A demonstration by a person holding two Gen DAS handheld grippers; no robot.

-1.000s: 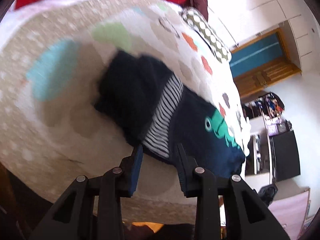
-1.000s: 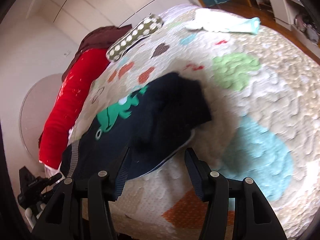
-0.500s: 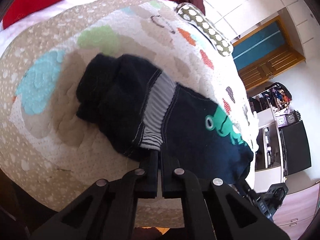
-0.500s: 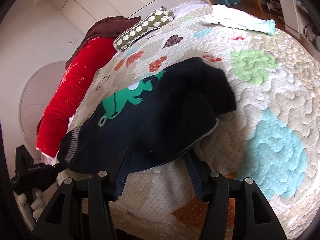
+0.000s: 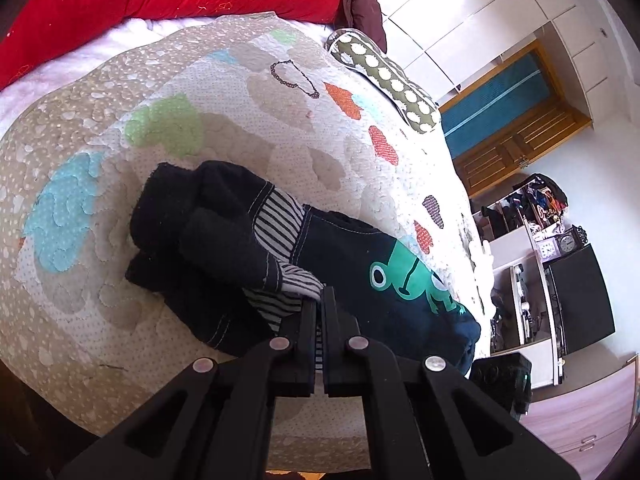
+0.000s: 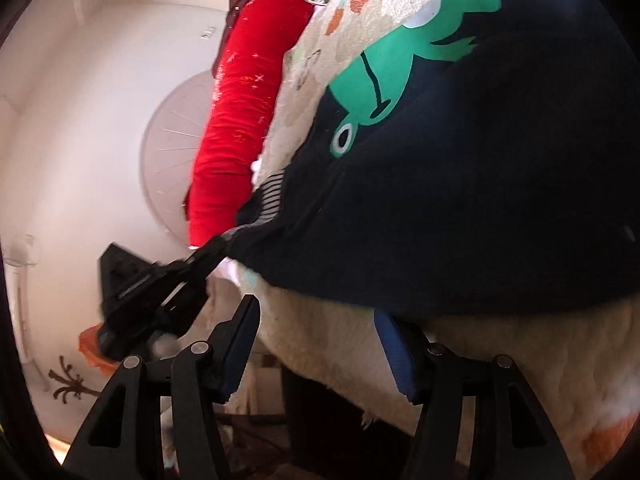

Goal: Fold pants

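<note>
Pants [image 5: 360,276], dark navy with a green frog print [image 5: 412,276] and a striped waistband [image 5: 280,220], lie crumpled on the quilted bed cover [image 5: 200,92], close to its near edge. Left tool [image 5: 320,308] is clamped shut on the striped waistband at that edge, apparently to anchor one corner of the garment so it can be pulled straight. Right tool [image 6: 316,340] stands with jaws apart and nothing between them, having just widened; it sits low at the bed's edge below the dark cloth, probably to take a second corner. No readable brand, label or writing appears; the frog is the only marking.
</note>
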